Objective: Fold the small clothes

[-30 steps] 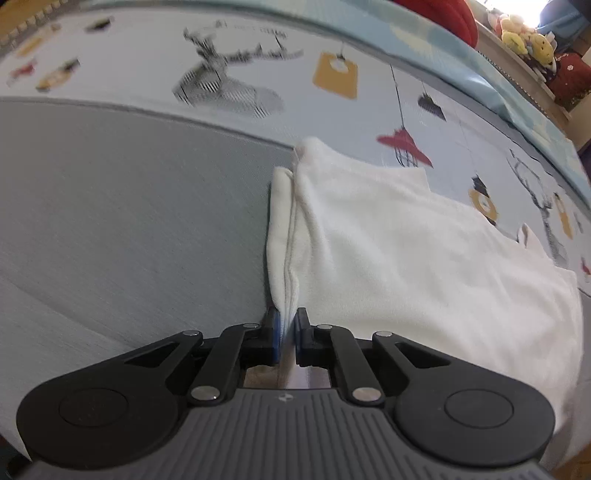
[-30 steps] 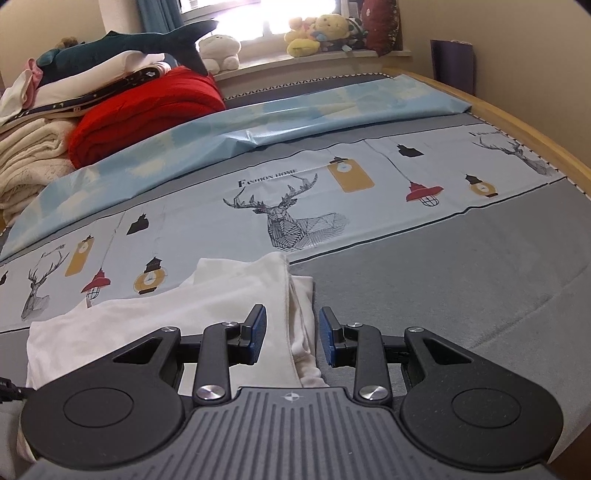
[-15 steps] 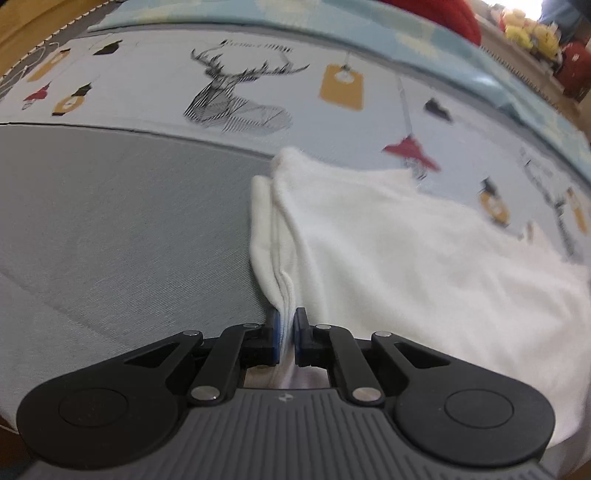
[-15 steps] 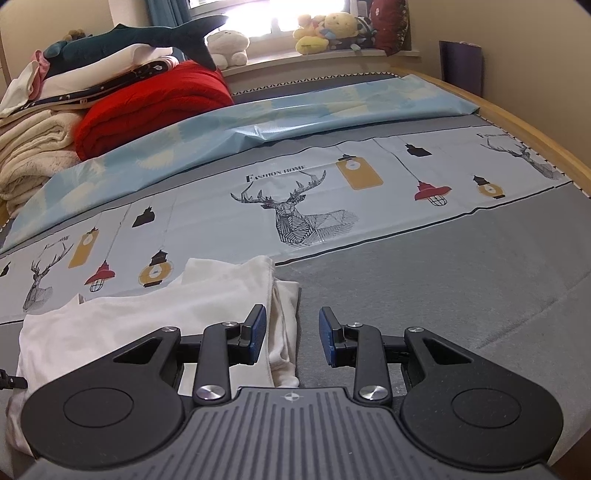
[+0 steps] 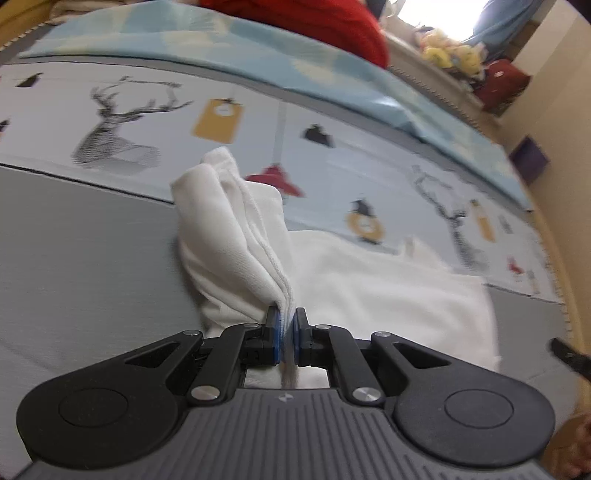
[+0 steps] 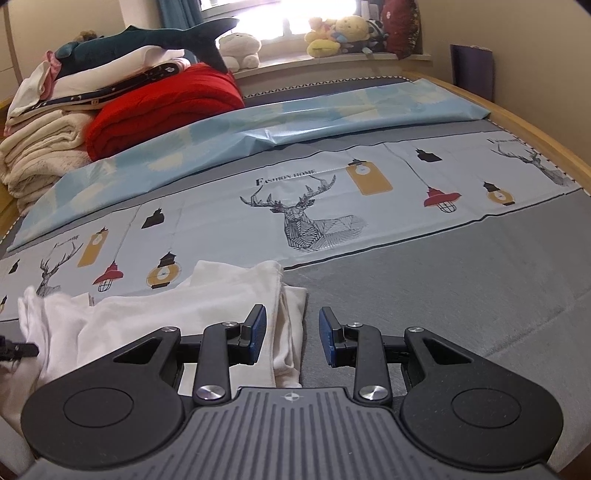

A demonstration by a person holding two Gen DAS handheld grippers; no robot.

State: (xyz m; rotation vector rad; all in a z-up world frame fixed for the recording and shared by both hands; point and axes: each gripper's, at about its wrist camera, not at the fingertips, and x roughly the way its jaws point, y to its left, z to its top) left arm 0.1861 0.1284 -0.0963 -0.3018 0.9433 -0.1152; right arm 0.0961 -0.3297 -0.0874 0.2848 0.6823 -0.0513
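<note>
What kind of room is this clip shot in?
Most likely a bedroom: the white garment lies on a bed with a deer-print sheet, folded blankets beside it, plush toys on the windowsill.

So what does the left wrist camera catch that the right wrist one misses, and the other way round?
Only the left wrist view shows the left gripper shut on a lifted, bunched edge of the white garment. Only the right wrist view shows the open right gripper, the folded pile with the plush shark on top, and the "Fashion Home" lettering. Both show the garment, the deer-print sheet, the red blanket and the windowsill toys.
</note>
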